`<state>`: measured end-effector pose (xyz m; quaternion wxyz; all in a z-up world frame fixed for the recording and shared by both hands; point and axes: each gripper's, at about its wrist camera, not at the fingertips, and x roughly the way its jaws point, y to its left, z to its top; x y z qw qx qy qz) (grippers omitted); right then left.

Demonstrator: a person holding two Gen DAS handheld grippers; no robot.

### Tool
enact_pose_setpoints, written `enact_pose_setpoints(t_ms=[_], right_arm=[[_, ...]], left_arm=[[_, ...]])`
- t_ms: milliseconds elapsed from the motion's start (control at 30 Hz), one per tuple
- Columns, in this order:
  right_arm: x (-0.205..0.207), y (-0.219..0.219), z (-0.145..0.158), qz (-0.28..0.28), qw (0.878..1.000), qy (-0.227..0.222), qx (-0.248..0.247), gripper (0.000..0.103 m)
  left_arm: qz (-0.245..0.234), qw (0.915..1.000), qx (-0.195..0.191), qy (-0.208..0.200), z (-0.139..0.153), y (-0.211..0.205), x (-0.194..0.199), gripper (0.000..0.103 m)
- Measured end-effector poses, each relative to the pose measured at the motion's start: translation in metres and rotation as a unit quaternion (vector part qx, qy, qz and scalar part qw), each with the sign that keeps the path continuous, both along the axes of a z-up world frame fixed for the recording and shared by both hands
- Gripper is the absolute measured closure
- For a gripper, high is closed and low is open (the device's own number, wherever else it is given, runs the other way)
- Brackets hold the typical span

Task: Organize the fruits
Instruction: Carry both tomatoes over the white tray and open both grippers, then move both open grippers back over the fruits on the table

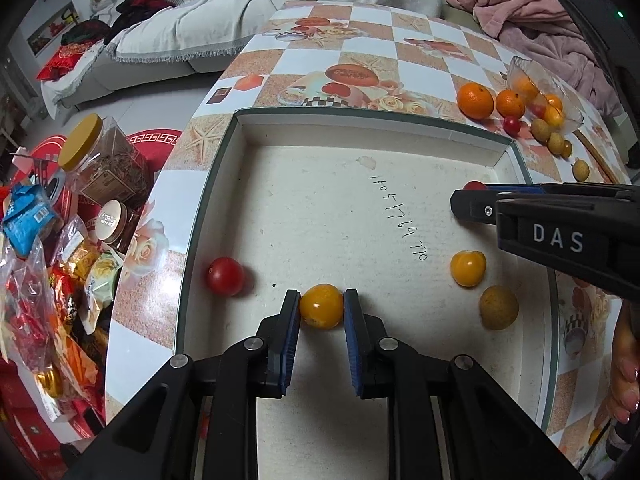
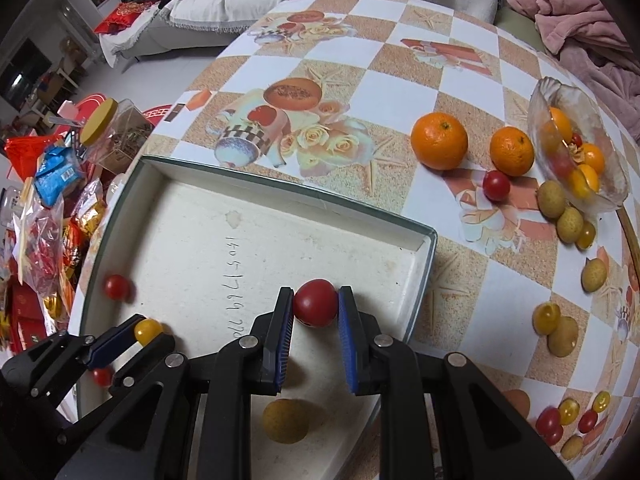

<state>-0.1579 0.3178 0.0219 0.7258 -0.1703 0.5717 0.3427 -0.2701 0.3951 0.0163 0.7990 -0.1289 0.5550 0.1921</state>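
Note:
My left gripper (image 1: 321, 306) is shut on a yellow cherry tomato (image 1: 321, 306) low over the white tray (image 1: 360, 120); it also shows in the right wrist view (image 2: 146, 332). My right gripper (image 2: 315, 308) is shut on a red cherry tomato (image 2: 315, 307) above the tray's right side (image 2: 430, 248). Inside the tray lie a red tomato (image 1: 225, 276), a yellow tomato (image 1: 468, 268) and a longan (image 1: 499, 307). Two oranges (image 2: 439, 141) and a glass bowl (image 2: 612, 184) of fruit stand on the table to the right.
Loose longans (image 2: 551, 199) and cherry tomatoes (image 2: 496, 185) lie around the bowl and along the table's right edge (image 2: 568, 412). Jars and snack bags (image 1: 48, 280) crowd the floor at left. A sofa with clothes (image 1: 200, 20) is behind the table.

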Motion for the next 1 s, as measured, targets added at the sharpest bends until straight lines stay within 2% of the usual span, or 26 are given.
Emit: enact_pose_setpoints(t_ms=[67, 100, 133, 167, 267, 400, 667, 1000], right_arm=[[0.001, 0.0, -0.002, -0.001, 1.0, 0.002, 0.001, 0.078], [0.002, 0.0, -0.002, 0.001, 1.0, 0.003, 0.002, 0.076], [0.002, 0.001, -0.002, 0.004, 1.0, 0.007, 0.006, 0.068], [0.002, 0.002, -0.001, 0.006, 1.0, 0.009, 0.008, 0.052], [0.002, 0.004, 0.004, 0.008, 1.0, 0.011, 0.023, 0.034], [0.007, -0.002, 0.017, -0.009, 0.999, 0.012, 0.049, 0.024], [0.014, -0.047, 0.041, -0.046, 0.997, -0.005, 0.068, 0.024], [0.027, -0.146, 0.035, -0.12, 0.992, -0.005, 0.041, 0.024]], left_arm=[[-0.004, 1.0, 0.004, 0.002, 0.0, 0.0, 0.0, 0.078], [-0.004, 1.0, 0.008, 0.003, 0.001, 0.0, 0.0, 0.072], [-0.004, 0.9999, 0.01, 0.005, 0.001, 0.0, 0.001, 0.044], [-0.002, 0.9999, 0.011, 0.001, 0.002, 0.0, -0.001, 0.027], [-0.004, 0.9997, 0.022, -0.007, 0.006, -0.001, -0.003, 0.027], [-0.013, 0.9996, 0.026, 0.005, 0.004, -0.006, -0.003, 0.027], [-0.032, 0.9991, 0.029, 0.002, 0.015, -0.029, 0.007, 0.027], [-0.08, 0.9959, 0.034, -0.026, 0.04, -0.078, 0.043, 0.027]])
